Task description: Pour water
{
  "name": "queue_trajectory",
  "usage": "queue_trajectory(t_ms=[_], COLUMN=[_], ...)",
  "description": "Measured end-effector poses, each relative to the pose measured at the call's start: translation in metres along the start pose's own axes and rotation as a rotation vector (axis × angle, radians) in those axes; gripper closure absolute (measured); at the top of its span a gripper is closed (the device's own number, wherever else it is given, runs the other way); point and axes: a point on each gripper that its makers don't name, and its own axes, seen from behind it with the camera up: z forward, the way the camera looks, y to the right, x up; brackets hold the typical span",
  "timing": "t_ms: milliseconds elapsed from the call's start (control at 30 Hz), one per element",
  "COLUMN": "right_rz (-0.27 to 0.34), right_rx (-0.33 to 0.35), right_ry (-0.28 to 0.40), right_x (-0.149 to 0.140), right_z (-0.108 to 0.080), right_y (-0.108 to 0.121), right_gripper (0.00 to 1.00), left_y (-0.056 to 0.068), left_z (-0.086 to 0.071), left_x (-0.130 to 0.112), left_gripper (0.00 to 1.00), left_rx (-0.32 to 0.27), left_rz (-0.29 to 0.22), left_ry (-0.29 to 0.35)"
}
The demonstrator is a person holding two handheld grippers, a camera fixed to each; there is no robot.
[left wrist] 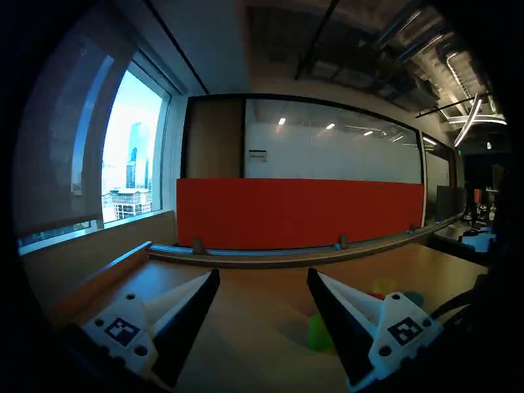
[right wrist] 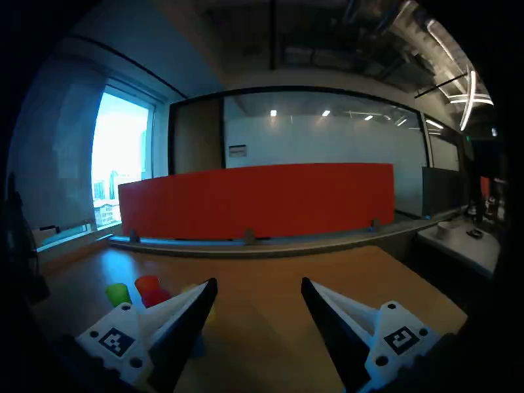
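Several small coloured cups stand on the wooden table point(left wrist: 262, 308). In the left gripper view a green cup point(left wrist: 319, 332) sits just beside my right finger, with a yellow cup point(left wrist: 385, 285) and a blue cup point(left wrist: 414, 298) farther right, partly hidden by that finger. My left gripper point(left wrist: 263, 280) is open and holds nothing. In the right gripper view a green cup point(right wrist: 118, 293) and a red cup point(right wrist: 149, 289) stand at the lower left, behind my left finger. My right gripper point(right wrist: 259, 283) is open above the table point(right wrist: 262, 308), with nothing between its fingers.
An orange divider panel point(left wrist: 298, 213) runs along the table's far edge, with a glass wall behind it. A window point(left wrist: 128, 164) lies to the left. Another desk point(right wrist: 462, 242) with small items stands at the right.
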Motion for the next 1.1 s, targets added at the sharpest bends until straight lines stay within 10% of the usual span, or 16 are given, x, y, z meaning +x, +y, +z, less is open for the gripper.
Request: queue_trajectory(t_ms=[600,1100], right_rz=[0.015,-0.041], right_rx=[0.134,0.384], right_ry=[-0.018,-0.009], right_x=[0.059,0.074], right_z=[0.007,0.002], right_y=[-0.035,-0.079], right_gripper=[0.01,0.01], left_y=[0.011,0.05], left_z=[0.025,0.022], left_x=[0.037,0.041], left_gripper=[0.01,0.01], left_rx=[-0.072,-0.302], left_rz=[-0.019,0.038], left_ry=[-0.038,-0.032])
